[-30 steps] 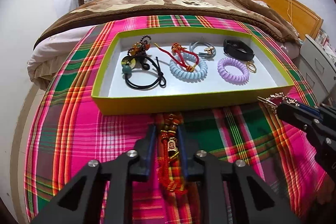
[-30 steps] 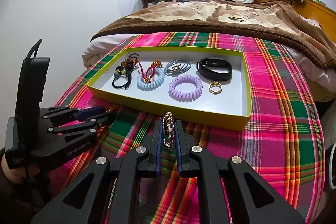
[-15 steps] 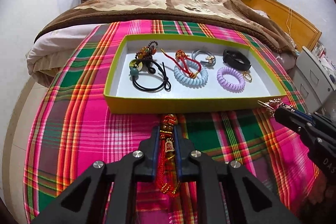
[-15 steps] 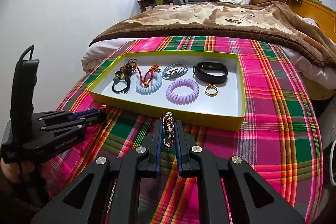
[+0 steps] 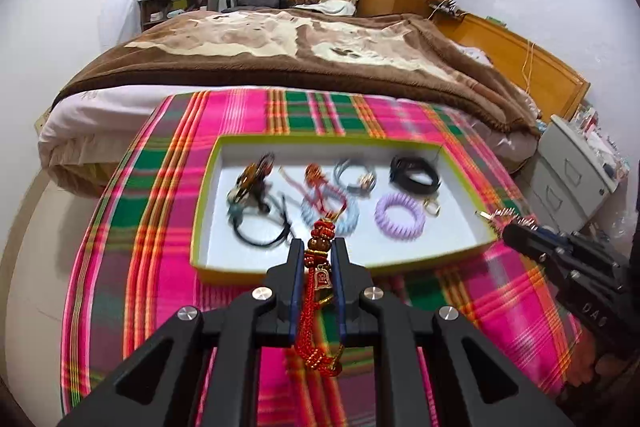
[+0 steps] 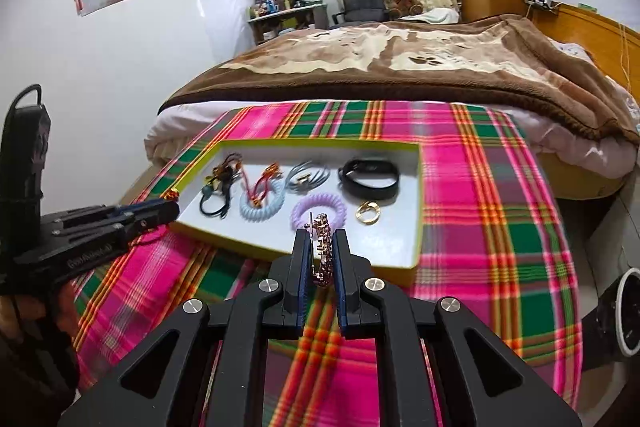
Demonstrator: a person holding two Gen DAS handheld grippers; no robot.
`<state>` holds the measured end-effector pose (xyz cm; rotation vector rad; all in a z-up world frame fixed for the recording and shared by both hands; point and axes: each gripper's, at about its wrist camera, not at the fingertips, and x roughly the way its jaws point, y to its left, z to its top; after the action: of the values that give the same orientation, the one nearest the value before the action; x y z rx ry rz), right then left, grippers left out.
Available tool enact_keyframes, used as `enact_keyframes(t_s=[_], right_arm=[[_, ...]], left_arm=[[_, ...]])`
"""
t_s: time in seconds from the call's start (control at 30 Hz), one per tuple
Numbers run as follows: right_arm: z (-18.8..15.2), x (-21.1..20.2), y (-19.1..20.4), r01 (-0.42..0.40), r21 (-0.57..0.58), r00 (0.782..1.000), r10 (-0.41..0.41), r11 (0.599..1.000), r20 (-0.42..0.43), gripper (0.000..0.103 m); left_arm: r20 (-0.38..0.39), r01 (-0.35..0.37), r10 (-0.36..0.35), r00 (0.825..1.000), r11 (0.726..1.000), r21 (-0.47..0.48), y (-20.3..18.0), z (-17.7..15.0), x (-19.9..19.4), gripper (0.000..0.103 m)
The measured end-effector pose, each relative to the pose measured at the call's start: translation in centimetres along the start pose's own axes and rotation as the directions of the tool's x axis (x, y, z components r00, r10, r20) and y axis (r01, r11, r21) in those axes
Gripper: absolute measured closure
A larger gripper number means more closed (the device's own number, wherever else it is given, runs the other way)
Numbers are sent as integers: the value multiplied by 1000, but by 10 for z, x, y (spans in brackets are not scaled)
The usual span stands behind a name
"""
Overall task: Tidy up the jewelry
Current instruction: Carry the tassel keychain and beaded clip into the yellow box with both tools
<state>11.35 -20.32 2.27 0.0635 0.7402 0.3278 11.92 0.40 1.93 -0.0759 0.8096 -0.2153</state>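
Note:
My left gripper (image 5: 318,251) is shut on a red beaded tassel charm (image 5: 320,277) with a small bell, which hangs above the plaid cloth (image 5: 140,227). It is just short of the front wall of a yellow-green tray (image 5: 240,271). My right gripper (image 6: 320,241) is shut on a gold jewelled hair clip (image 6: 322,227), over the tray's (image 6: 419,211) near right corner. In the tray lie a black hair tie (image 5: 260,239), a blue coil (image 6: 260,209), a purple coil (image 5: 400,221), a black band (image 6: 370,177) and a gold ring (image 6: 368,213). Each gripper shows in the other's view: the right gripper (image 5: 508,233), the left gripper (image 6: 174,209).
The plaid cloth covers the foot of a bed with a brown blanket (image 5: 320,47). A grey drawer cabinet (image 5: 572,179) stands close on the right. The bed drops off to the floor on the left. A round black and white object (image 6: 628,315) sits low at the far right.
My left jaws closed on the red charm and lifted it off the cloth. Both grippers rose with their pieces and now look down on the tray from higher up.

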Motion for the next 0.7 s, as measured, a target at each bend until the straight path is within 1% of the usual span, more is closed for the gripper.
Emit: enact_keyframes(t_s=[0.1,0.27,0.37,0.5,0.63,0.7], right_arm=[[4,4,-8,22,11,1000,-22,1000,-6,92],[9,21,-22,61,22,998,-61,998,-36,92],[11,35,-25,68,14,996,-67,998,-62,92],[13,51,-27,78,-8,993,-78,997,-89,92],[11,65,-26,68,-29,990,-71,997,-121,92],[11,71,-24,69,-40,988,-74,997,-133,92]], left_arm=[[1,24,-24,1000,1000,2,-4,12,7,89],[-21,59,-59,998,998,9,-15,23,27,89],[-34,59,-58,998,997,41,-24,26,40,89],[-68,61,-58,996,997,47,-30,27,60,89],[-97,73,-68,993,996,55,-34,24,74,89],[-102,62,-57,993,997,54,-34,21,78,89]])
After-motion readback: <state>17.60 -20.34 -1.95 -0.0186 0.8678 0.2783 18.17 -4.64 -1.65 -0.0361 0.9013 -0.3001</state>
